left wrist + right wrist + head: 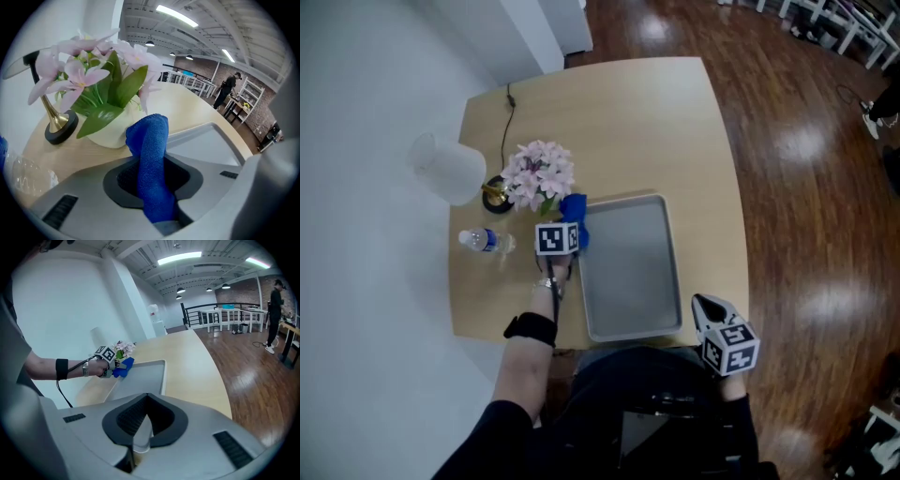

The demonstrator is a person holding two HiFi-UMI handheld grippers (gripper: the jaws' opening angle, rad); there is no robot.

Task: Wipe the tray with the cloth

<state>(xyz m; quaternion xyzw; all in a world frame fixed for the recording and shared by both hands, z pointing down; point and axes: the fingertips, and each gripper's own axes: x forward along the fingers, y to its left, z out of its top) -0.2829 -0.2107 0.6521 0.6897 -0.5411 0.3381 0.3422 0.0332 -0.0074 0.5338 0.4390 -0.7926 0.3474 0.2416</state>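
Table (pixel 675 122): light wood, rounded corners, centre of the head view, standing on a dark wood floor (pixel 806 187).

- Grey tray (pixel 628 272): flat at lower centre, near the table's bottom edge.
- Pot of pink flowers (pixel 540 173): just off the tray's upper-left corner.
- Lamp (pixel 450 169): white shade, left of the flowers.
- Clear water bottle (pixel 486 241): below the lamp.
- Black cable (pixel 508 122): runs from the lamp's foot to the top edge.

Grey left gripper (pixel 154 180), right gripper (pixel 140 427); black wristband (pixel 531 328), sleeve (pixel 487 439).
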